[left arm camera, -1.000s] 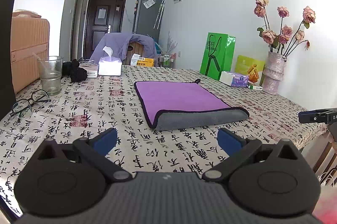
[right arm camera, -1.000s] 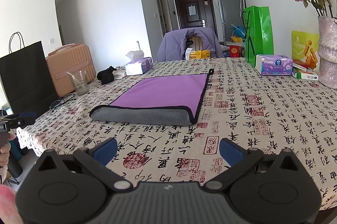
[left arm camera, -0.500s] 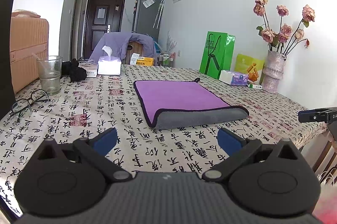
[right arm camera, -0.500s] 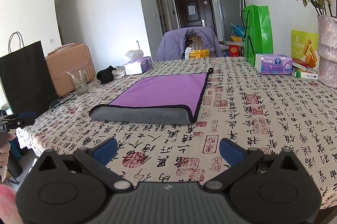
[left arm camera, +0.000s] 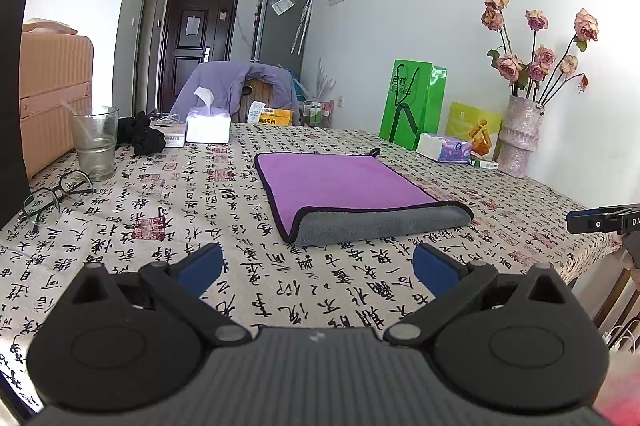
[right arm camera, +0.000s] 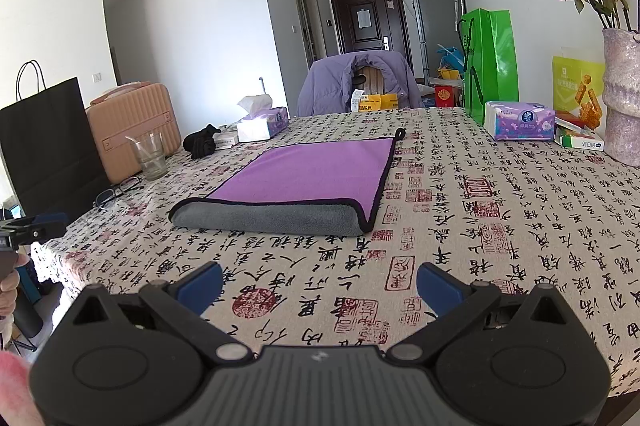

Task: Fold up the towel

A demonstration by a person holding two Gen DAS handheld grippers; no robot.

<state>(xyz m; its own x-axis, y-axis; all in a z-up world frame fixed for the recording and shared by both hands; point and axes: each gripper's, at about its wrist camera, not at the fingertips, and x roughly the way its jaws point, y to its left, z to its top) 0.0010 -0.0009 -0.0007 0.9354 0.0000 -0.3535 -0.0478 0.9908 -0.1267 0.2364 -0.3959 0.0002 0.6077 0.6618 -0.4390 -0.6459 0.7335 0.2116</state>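
Observation:
A purple towel (left arm camera: 340, 181) with a grey underside and black trim lies folded on the patterned tablecloth (left arm camera: 160, 209); its grey fold faces me. It also shows in the right wrist view (right arm camera: 312, 173). My left gripper (left arm camera: 318, 268) is open and empty, hovering above the cloth short of the towel's near edge. My right gripper (right arm camera: 319, 284) is open and empty, also short of the fold. Each gripper shows at the edge of the other's view.
A glass (left arm camera: 95, 141), spectacles (left arm camera: 52, 193), black cloth (left arm camera: 144, 135) and tissue box (left arm camera: 208, 125) sit at the left and back. A green bag (left arm camera: 412, 101), tissue pack (left arm camera: 444, 147) and flower vase (left arm camera: 520, 133) stand along the right wall side.

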